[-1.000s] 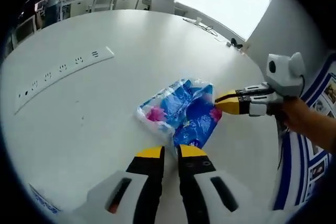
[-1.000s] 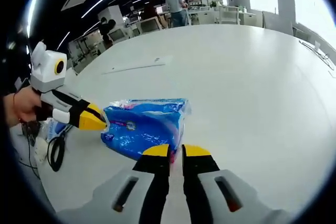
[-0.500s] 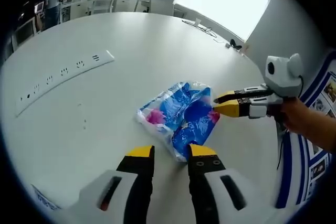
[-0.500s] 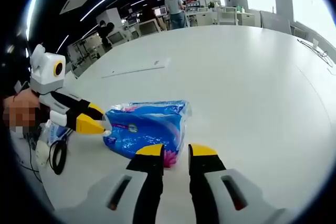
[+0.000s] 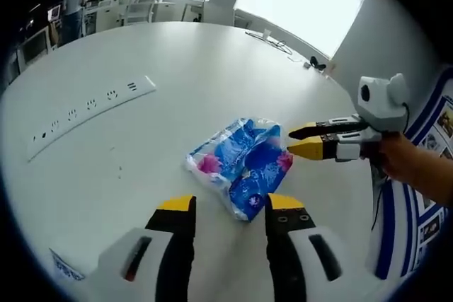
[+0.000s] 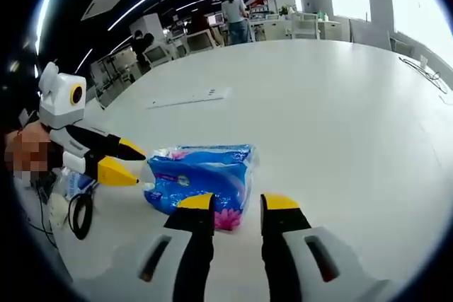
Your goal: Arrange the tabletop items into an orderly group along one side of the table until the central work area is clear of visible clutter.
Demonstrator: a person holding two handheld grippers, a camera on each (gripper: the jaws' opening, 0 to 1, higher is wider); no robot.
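Near the table's edge lies the blue tissue pack (image 5: 243, 166), flanked by the left gripper (image 5: 230, 206) and right gripper (image 6: 239, 204), both wide apart and empty; it looks light, soft and crinkly-slick, best pinched across its short ends.

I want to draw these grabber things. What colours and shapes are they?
Each gripper has two long black jaws with yellow tips, fixed on a white body. See the left gripper and the right gripper. The white parts have dark slots with small red marks. A bare hand holds the right one; no sleeve is visible there.
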